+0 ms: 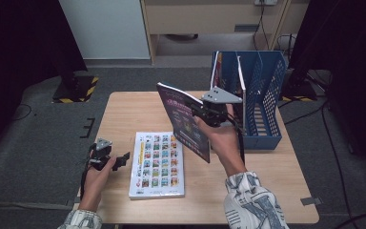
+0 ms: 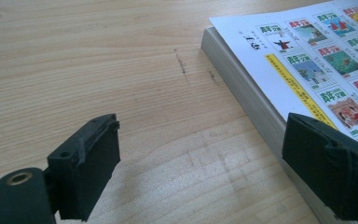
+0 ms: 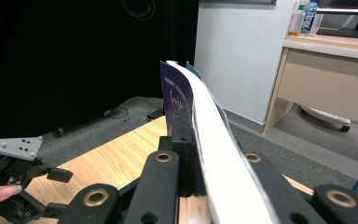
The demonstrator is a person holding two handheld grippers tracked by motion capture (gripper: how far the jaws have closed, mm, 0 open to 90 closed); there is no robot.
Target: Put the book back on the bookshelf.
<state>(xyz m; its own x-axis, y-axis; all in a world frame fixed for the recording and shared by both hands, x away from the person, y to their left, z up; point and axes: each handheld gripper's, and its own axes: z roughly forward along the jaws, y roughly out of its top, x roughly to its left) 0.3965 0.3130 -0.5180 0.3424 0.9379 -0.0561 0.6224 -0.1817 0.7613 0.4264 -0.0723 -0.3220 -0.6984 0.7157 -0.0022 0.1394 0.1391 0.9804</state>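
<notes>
My right gripper (image 1: 201,110) is shut on a purple-covered book (image 1: 183,121) and holds it upright and tilted above the table's middle, just left of the blue file rack (image 1: 262,95). In the right gripper view the book (image 3: 205,135) rises between the jaws, purple cover to the left and white page edges to the right. A thick white book (image 1: 157,164) with rows of small coloured pictures lies flat near the front of the table. My left gripper (image 1: 122,160) rests open just left of it, nothing between its fingers (image 2: 88,168), with the book's edge (image 2: 242,88) by the right jaw.
The blue mesh rack stands at the table's (image 1: 124,114) back right edge with a thin book or folder (image 1: 216,71) in its left slot. Black stands and cables sit on the floor around. A desk (image 3: 326,79) stands beyond.
</notes>
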